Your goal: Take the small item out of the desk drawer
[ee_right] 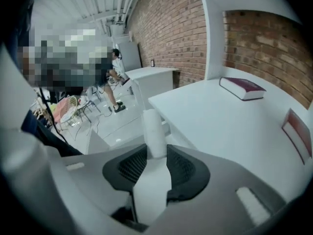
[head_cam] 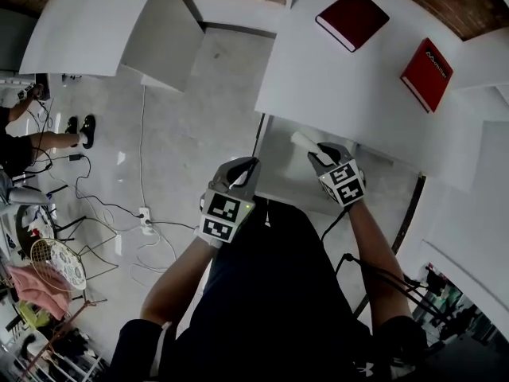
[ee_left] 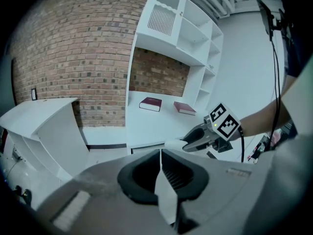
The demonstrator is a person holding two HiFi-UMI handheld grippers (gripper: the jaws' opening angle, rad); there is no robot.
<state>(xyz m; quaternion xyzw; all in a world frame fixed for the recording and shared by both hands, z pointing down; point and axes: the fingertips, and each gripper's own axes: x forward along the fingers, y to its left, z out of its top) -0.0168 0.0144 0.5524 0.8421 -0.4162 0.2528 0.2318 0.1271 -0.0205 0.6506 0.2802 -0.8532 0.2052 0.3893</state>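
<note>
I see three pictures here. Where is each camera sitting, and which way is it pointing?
Head view: on the person's head, pointing steeply down at the white desk; both forearms, left tongs, right tongs show.
Left gripper view: rides the left tongs, facing desk and shelves; its shut jaws and the right forearm show.
Right gripper view: rides the right tongs, looking along the desk; its jaws grip a white cylinder.
Shared: all three show the dark red book.

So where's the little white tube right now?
The tube is pinched in the right gripper, at the near edge of the desk, a bit right of centre in the head view.
</note>
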